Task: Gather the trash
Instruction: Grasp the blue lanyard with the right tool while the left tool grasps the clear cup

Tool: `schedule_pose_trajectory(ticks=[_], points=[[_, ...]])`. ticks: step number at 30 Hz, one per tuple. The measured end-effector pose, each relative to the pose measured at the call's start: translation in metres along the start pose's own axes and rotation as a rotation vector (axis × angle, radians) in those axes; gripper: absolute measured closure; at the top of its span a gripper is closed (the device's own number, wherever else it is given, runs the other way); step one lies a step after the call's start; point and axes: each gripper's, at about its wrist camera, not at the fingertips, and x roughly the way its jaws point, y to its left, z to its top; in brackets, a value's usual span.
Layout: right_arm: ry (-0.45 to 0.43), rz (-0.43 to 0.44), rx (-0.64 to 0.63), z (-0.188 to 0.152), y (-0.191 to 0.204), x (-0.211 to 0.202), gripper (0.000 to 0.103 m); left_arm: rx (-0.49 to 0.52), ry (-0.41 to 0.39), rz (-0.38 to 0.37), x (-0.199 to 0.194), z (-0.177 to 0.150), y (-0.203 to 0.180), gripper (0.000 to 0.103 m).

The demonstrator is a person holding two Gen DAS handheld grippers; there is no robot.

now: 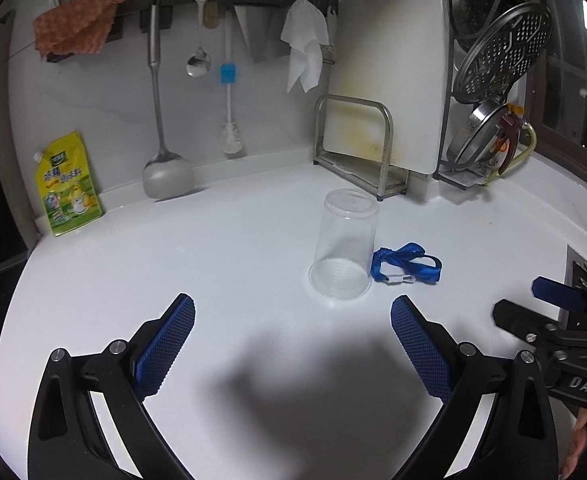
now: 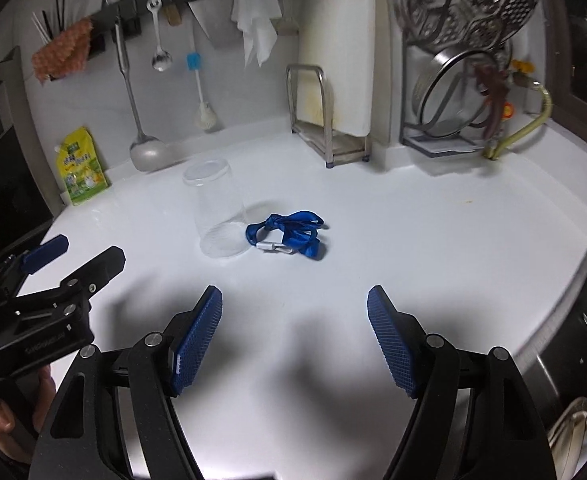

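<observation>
A clear plastic cup [image 1: 343, 244] stands upside down on the white counter [image 1: 213, 264]; it also shows in the right wrist view [image 2: 217, 212]. A knotted blue ribbon with a white clip [image 1: 407, 264] lies just right of the cup, touching or nearly touching it, and shows in the right wrist view [image 2: 289, 234]. My left gripper [image 1: 293, 312] is open and empty, short of the cup. My right gripper [image 2: 295, 300] is open and empty, short of the ribbon. Each gripper shows at the edge of the other's view: the right one [image 1: 533, 300], the left one [image 2: 81, 256].
A yellow-green pouch [image 1: 69, 188] leans on the back wall at left. A ladle [image 1: 165, 172], spoon, brush and cloths hang from a wall rail. A cutting board in a metal stand [image 1: 373, 152] and a rack of steel strainers [image 1: 493, 80] stand at back right. A stove edge [image 2: 573, 340] is at right.
</observation>
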Motion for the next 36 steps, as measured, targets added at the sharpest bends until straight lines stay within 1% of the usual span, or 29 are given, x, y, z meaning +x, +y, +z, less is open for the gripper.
schedule_pose_trajectory(ticks=[7,11,15,20,22,26,29,31,33,34,36], points=[[0.05,-0.01,-0.001,0.021,-0.009,0.046,0.031,0.003,0.04,0.019,0.038,0.012,-0.003,0.006],[0.088,-0.002,0.02,0.033,-0.019,0.072,0.031,-0.001,0.058,0.024,0.053,0.012,0.001,0.006],[0.11,-0.004,0.005,0.042,-0.019,0.091,0.031,-0.001,0.092,0.025,0.066,0.011,0.004,0.006],[0.165,-0.003,-0.016,0.049,-0.016,0.113,0.031,0.009,0.105,0.04,0.074,0.011,0.003,0.006],[0.178,-0.019,-0.039,0.051,-0.012,0.12,0.031,0.004,0.111,0.032,0.076,0.01,0.004,0.006],[0.195,-0.038,-0.059,0.053,-0.008,0.132,0.031,-0.003,0.115,0.03,0.076,0.01,0.005,0.006],[0.192,-0.055,-0.078,0.055,-0.005,0.134,0.032,-0.01,0.118,0.027,0.078,0.011,0.005,0.006],[0.198,-0.055,-0.09,0.056,-0.003,0.137,0.041,-0.012,0.122,0.025,0.079,0.011,0.004,0.006],[0.205,-0.056,-0.094,0.056,-0.003,0.139,0.064,-0.012,0.121,0.023,0.08,0.012,0.003,0.006],[0.209,-0.052,-0.093,0.056,-0.004,0.141,0.068,-0.012,0.12,0.023,0.08,0.012,0.002,0.006],[0.208,-0.038,-0.089,0.055,-0.006,0.141,0.081,-0.013,0.119,0.018,0.081,0.013,0.0,0.006]])
